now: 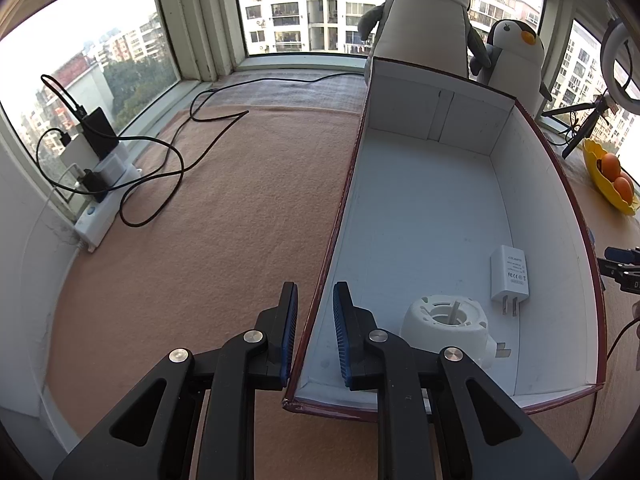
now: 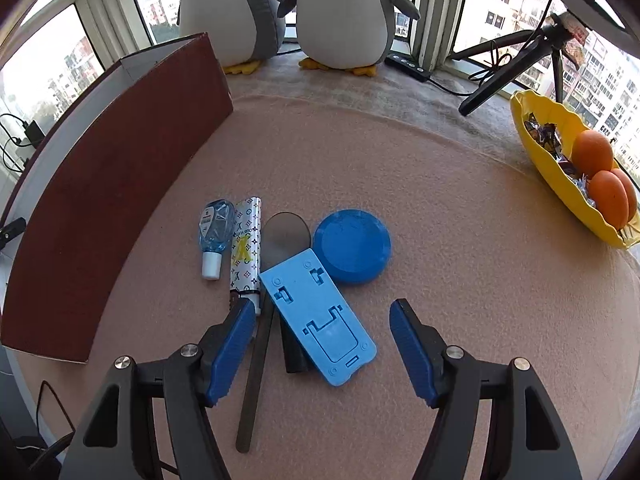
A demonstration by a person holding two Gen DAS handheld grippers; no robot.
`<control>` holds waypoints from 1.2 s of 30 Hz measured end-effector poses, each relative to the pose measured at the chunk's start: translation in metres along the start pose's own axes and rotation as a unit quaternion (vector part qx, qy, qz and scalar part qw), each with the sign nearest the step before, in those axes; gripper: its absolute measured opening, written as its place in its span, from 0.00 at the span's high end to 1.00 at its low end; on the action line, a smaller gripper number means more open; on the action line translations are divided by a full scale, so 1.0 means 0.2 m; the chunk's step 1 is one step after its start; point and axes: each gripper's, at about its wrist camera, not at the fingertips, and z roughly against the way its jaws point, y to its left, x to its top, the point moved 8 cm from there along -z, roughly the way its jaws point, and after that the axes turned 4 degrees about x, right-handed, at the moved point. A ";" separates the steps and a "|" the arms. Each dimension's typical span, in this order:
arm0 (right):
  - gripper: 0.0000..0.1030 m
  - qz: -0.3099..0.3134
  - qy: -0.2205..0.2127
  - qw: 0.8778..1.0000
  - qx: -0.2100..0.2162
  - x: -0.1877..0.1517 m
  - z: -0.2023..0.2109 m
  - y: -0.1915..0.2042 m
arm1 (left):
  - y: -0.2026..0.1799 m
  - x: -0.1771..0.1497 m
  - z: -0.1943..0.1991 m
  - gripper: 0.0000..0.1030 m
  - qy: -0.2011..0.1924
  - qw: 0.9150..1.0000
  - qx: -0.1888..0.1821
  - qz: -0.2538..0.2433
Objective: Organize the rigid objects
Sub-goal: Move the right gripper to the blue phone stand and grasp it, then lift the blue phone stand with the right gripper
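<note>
A white-lined box [image 1: 420, 208] with dark red outer walls [image 2: 120, 184] holds a white charger plug [image 1: 510, 276] and a round white plastic part [image 1: 448, 328]. My left gripper [image 1: 314, 292] straddles the box's left wall near its front corner. Its jaws stand narrowly apart, with a gap showing between the pads and the wall. In the right wrist view a light blue phone stand [image 2: 320, 316] lies on the mat between the fingers of my right gripper [image 2: 322, 304], which is open and not touching it. Beside the stand lie a blue round lid [image 2: 352, 246], a small sanitizer bottle [image 2: 216, 232], a patterned tube [image 2: 246, 248], a dark round disc [image 2: 286, 232] and a long grey file [image 2: 256, 372].
Two plush penguins [image 2: 340, 12] stand at the window behind the box. A yellow bowl [image 2: 560, 184] with oranges sits at the right. A tripod [image 2: 516, 64] and cables are at the back right. A power strip with chargers and black cables [image 1: 104, 184] lies on the left.
</note>
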 end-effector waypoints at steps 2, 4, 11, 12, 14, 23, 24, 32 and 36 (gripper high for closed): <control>0.36 0.002 0.007 1.000 0.013 0.02 -0.04 0.00 | 0.00 0.00 0.00 0.84 0.000 1.000 0.000 0.000; 0.36 0.006 0.014 1.000 0.020 0.02 -0.07 -0.01 | 0.00 0.00 0.00 0.84 0.000 1.000 0.000 0.000; 0.58 0.009 0.043 0.998 0.055 0.00 -0.14 -0.01 | 0.01 -0.01 0.00 0.84 0.001 1.000 0.000 0.003; 0.59 0.008 0.042 0.997 0.058 0.00 -0.14 -0.01 | 0.01 -0.01 0.00 0.84 0.001 1.000 0.000 0.003; 0.60 0.005 0.044 0.997 0.065 0.00 -0.14 -0.01 | 0.01 -0.01 0.00 0.84 0.001 1.000 0.001 0.002; 0.67 -0.028 0.031 0.997 0.072 -0.07 -0.10 -0.06 | 0.01 -0.01 0.00 0.84 0.001 1.000 0.001 0.001; 0.68 -0.035 0.028 0.996 0.076 -0.08 -0.09 -0.07 | 0.01 -0.01 0.00 0.84 0.001 1.000 0.001 0.001; 0.67 -0.042 0.010 0.997 0.065 -0.16 -0.05 -0.08 | 0.01 -0.01 0.00 0.84 0.002 1.000 0.002 -0.001; 0.62 -0.040 0.014 0.997 0.062 -0.19 -0.03 -0.08 | 0.00 0.00 0.00 0.84 0.001 1.000 0.001 0.000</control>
